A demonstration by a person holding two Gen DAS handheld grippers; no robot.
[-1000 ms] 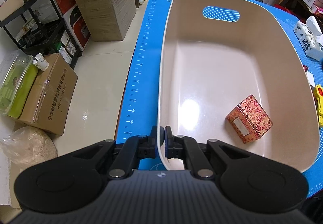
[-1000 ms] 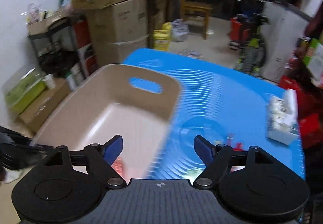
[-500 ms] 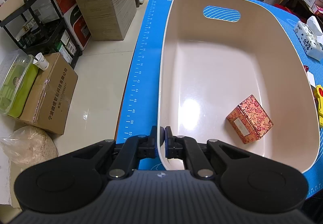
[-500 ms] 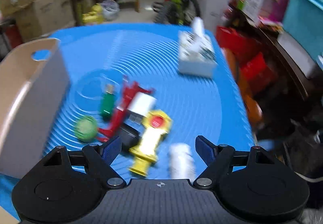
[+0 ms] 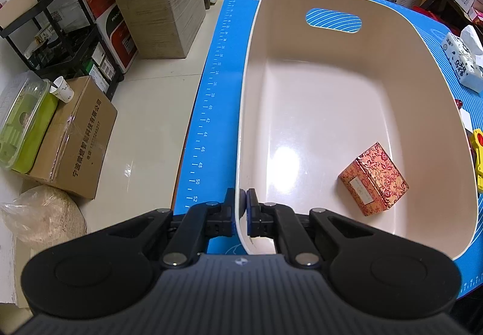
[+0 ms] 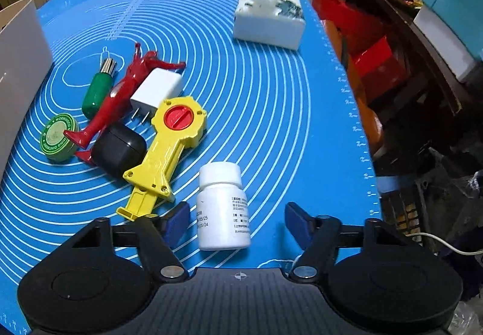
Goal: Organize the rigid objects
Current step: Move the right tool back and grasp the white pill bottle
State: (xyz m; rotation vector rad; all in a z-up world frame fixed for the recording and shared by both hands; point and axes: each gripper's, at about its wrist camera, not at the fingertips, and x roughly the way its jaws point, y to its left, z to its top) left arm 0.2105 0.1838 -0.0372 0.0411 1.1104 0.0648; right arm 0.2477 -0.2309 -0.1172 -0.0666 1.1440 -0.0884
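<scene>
The left tongs (image 5: 240, 208) are pinched on the near rim of the cream bin (image 5: 347, 111), one pad outside the wall and one inside, so the bin is steadied on the blue mat (image 6: 271, 99) that covers the table. One patterned red box (image 5: 373, 179) lies inside the bin, near its right wall. The right tongs (image 6: 237, 221) are spread wide and held low over the near part of the mat, pointing forward, with a white pill bottle (image 6: 222, 205) lying between the two blue pads (image 6: 175, 221); whether either pad touches it cannot be told. The step in hand is judged to be the pickup of this bottle. It is best done if the tongs are centred on the bottle's body rather than its cap, lowered until the pads flank its widest part, and closed slowly, since a round bottle lying on its side is likely to roll or squirt out under an off-centre squeeze. The handle of the yellow toy (image 6: 164, 151) lies just left of the left pad and should not be caught in the closing. Farther left a black case (image 6: 117, 149), a red figure (image 6: 120, 99), a white charger (image 6: 155, 92), a green bottle (image 6: 98, 90) and a green tin (image 6: 59, 140) are clustered beside the bin wall; a tissue box (image 6: 270, 19) stands at the far right.
</scene>
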